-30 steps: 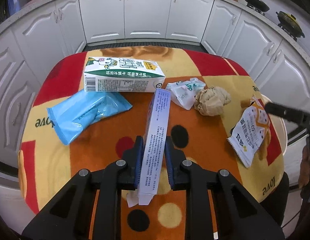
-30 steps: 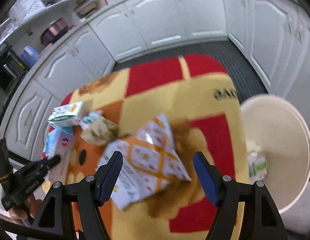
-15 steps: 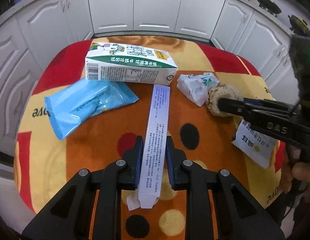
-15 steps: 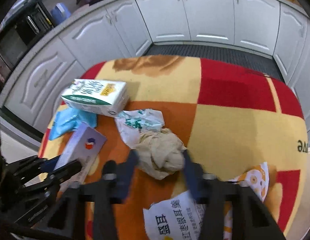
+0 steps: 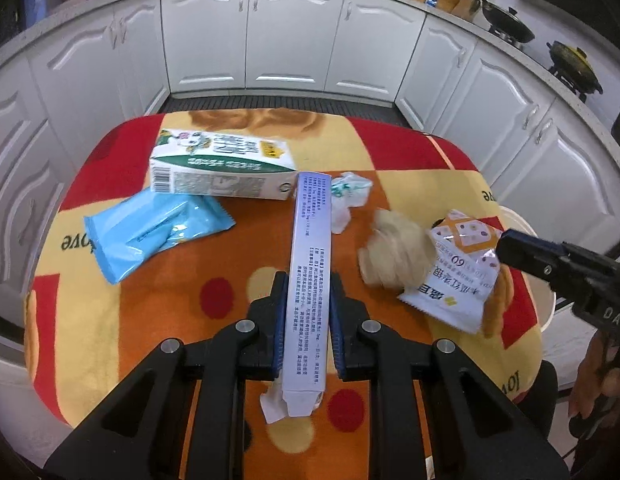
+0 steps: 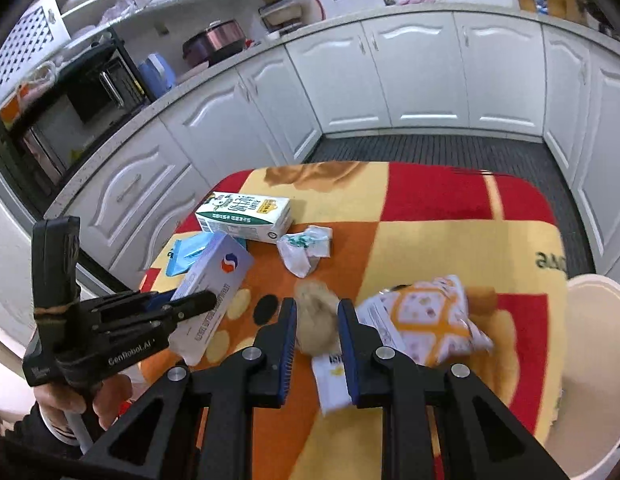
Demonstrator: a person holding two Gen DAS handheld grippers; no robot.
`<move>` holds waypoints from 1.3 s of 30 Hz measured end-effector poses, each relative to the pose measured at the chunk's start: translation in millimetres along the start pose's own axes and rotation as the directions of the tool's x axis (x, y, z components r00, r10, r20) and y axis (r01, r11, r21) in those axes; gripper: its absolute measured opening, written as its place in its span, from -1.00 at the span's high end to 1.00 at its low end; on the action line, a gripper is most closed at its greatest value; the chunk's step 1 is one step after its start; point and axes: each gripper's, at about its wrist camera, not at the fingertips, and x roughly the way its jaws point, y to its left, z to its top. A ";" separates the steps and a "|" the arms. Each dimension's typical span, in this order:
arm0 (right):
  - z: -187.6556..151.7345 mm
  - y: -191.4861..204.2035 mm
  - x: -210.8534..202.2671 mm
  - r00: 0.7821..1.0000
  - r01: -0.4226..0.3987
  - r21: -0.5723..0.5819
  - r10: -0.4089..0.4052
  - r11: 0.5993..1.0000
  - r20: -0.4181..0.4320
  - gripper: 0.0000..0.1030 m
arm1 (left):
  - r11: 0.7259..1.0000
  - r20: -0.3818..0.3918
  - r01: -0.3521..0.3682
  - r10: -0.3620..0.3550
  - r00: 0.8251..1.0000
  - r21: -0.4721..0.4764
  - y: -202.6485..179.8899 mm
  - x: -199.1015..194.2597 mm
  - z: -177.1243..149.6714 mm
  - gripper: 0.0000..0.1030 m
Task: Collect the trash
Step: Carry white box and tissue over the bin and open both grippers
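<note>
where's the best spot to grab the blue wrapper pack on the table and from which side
Take the blue wrapper pack across its narrow width near the middle, coming from above. It lies flat and free on the tablecloth, with its long axis slanted and the milk carton close by its far end, so a mid-body pinch probably keeps clear of the carton; the flat crimped ends would likely slip.
</note>
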 end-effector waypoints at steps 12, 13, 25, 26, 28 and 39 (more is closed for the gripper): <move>9.0 15.1 45.8 0.998 0.028 -0.020 -0.029 0.999 -0.059 -0.31 | 0.998 0.001 -0.061 0.061 0.998 -0.003 7.5 -5.2 -12.4 0.69; 12.6 19.0 56.4 0.997 0.031 -0.020 -0.032 0.999 -0.070 -0.31 | 0.998 0.001 -0.067 0.067 0.998 -0.006 9.7 -5.4 -13.0 0.69; 10.6 22.4 59.8 0.999 -0.006 -0.026 0.004 1.000 -0.055 0.43 | 0.998 0.029 -0.056 0.056 0.998 -0.022 9.7 -15.3 -13.0 0.69; 9.4 22.2 47.4 0.999 -0.015 -0.027 0.014 1.000 -0.039 0.43 | 0.999 0.033 -0.049 0.049 0.998 -0.018 5.0 -17.0 -12.2 0.69; 4.7 19.7 23.1 1.000 -0.017 -0.037 0.017 0.999 -0.006 0.43 | 0.999 0.042 -0.037 0.037 0.998 -0.007 -4.3 -19.1 -10.1 0.69; -29.3 -42.9 -59.5 0.986 0.142 0.066 -0.147 0.988 0.083 0.43 | 0.993 0.060 0.048 -0.055 0.997 0.107 -86.5 -20.6 3.2 0.69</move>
